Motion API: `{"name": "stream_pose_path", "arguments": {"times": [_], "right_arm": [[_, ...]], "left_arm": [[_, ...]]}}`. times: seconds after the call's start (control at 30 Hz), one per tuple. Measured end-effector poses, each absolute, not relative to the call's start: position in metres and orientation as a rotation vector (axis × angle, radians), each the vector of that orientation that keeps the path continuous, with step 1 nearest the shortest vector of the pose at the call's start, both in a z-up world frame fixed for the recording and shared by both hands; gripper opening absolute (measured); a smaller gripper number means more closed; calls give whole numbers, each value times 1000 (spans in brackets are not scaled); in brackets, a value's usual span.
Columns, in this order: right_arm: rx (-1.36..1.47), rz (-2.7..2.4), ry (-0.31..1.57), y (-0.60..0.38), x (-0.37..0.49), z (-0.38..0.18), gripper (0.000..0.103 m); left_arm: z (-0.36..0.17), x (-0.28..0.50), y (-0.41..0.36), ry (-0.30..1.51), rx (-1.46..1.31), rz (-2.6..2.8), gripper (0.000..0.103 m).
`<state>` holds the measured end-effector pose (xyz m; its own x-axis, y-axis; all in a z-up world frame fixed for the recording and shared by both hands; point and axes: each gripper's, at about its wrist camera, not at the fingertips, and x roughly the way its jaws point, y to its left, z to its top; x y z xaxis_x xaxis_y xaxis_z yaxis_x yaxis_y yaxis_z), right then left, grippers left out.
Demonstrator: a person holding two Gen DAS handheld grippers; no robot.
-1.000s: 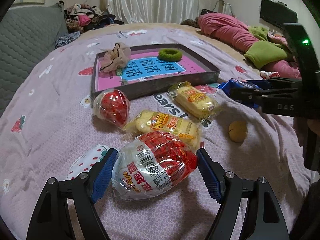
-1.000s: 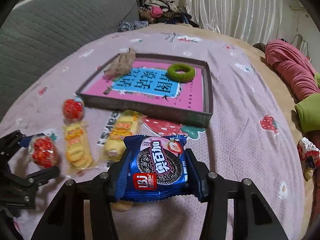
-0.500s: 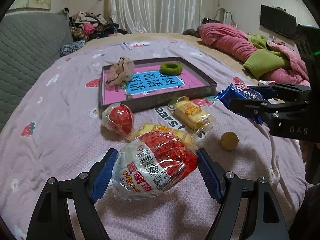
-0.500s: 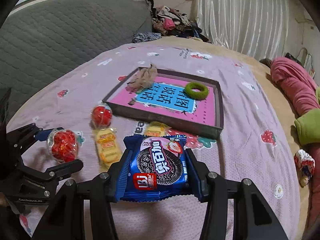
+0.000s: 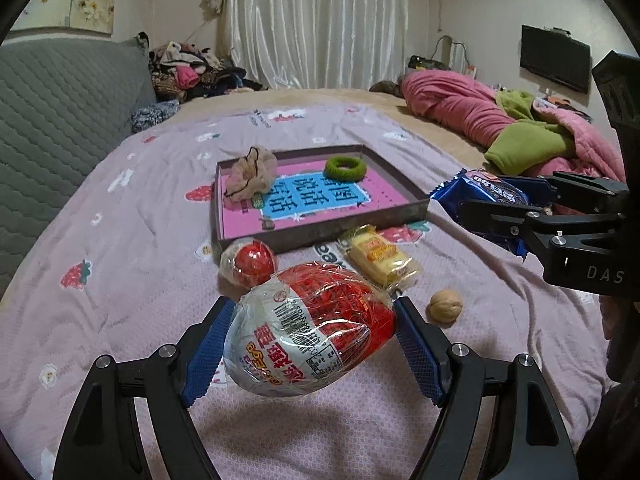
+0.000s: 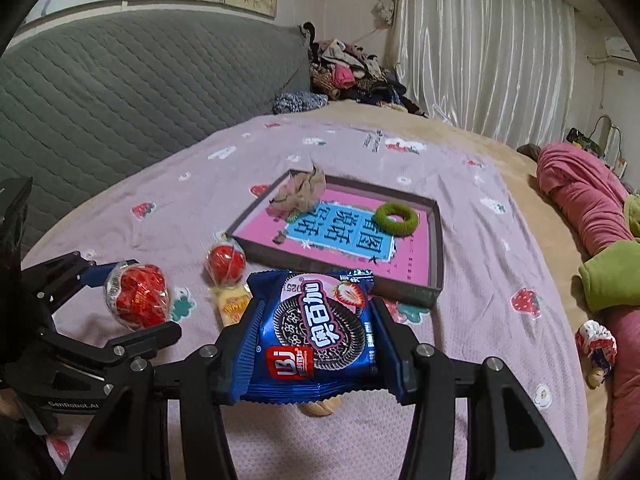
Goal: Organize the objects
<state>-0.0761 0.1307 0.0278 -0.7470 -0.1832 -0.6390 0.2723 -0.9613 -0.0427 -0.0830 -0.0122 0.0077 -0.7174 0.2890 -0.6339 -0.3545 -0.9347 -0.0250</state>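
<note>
My left gripper [image 5: 310, 344] is shut on a red-and-white egg-shaped snack pack [image 5: 308, 328], held above the bed; it also shows in the right wrist view [image 6: 138, 294]. My right gripper [image 6: 316, 344] is shut on a blue cookie packet [image 6: 316, 332], held above the bed; the packet shows at the right of the left wrist view [image 5: 484, 196]. A shallow tray [image 5: 320, 232] with a pink base holds a beige scrunchie [image 5: 250, 174] and a green hair ring [image 5: 345, 168].
On the pink strawberry bedspread lie a second red egg pack [image 5: 250, 262], a yellow snack pack [image 5: 378, 260] and a walnut [image 5: 446, 306]. A pink and green quilt [image 5: 500, 128] is piled at the right. A grey padded headboard [image 6: 120, 92] is at the left.
Both grippers have risen and drawn back from the bed with their packs still held. The tray and loose snacks now look smaller and farther away.
</note>
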Motion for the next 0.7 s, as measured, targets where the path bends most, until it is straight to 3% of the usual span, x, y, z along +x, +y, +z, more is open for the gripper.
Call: {"name": "stream_pose_path", "arguments": {"times": [0.7], "right_arm": [[874, -2736, 137, 129, -71, 53, 52]], "left_arm": [[32, -80, -16, 96, -954, 2756, 81]]}}
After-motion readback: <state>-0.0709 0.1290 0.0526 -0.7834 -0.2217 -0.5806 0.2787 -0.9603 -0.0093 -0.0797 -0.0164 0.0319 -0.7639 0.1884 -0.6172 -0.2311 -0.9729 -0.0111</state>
